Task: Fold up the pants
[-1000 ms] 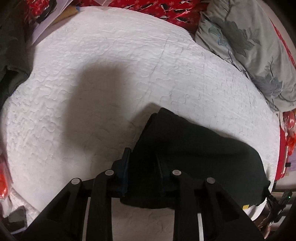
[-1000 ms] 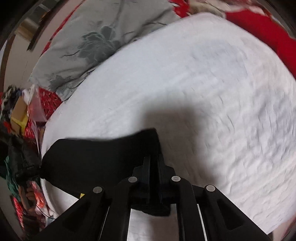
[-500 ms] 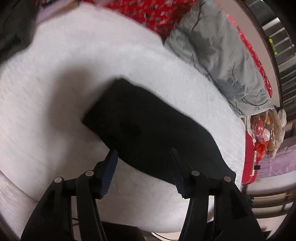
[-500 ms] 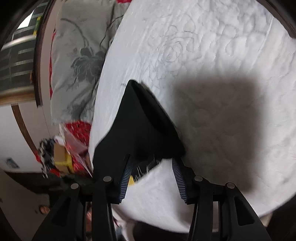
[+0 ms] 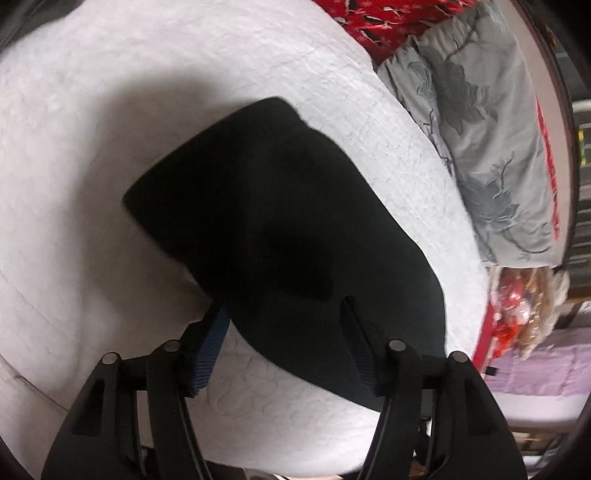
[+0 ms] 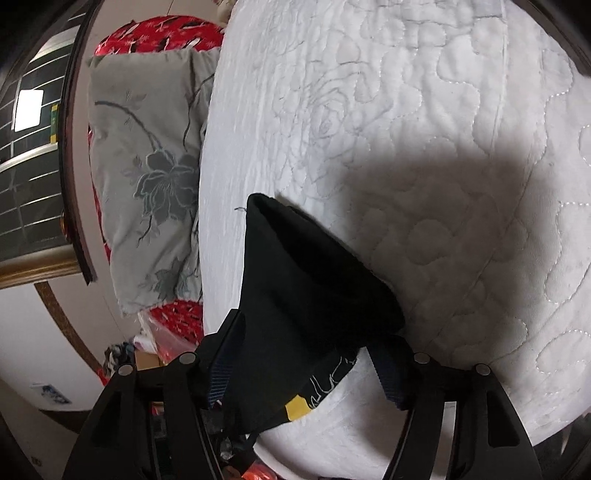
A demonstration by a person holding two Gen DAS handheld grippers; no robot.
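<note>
**Ana:** Both grippers have let go since a second ago. Back then each was clamped on an edge of the pants [image 5: 280, 236]; now the left gripper [image 5: 284, 332] and the right gripper [image 6: 306, 365] stand with fingers spread wide, holding nothing, and the cloth lies flat beneath them.

**Ben:** So where does the garment sit?

**Ana:** On the white quilted bed [image 5: 92, 110], toward its near edge. From the left wrist it reads as one compact dark slab, layers stacked, no leg trailing off. From the right wrist I see the folded end with two or three layers showing at the open edge, plus a yellow tag [image 6: 295, 409] and pale lettering at the near end.

**Ben:** Is the folding done?

**Ana:** Mostly, I'd judge. The lengthwise and crosswise folds look made. What may remain is a last tidy or press; the near end seems to reach the bed's edge, though I cannot tell whether it hangs over.

**Ben:** Any bins or baskets to put it in?

**Ana:** None that I can make out. A grey floral pillow [image 6: 147, 177] lies beside the quilt, red patterned fabric [image 5: 388, 18] past it, and some crinkled packaging [image 5: 524, 310] off the bed, contents too blurred to name.
</note>
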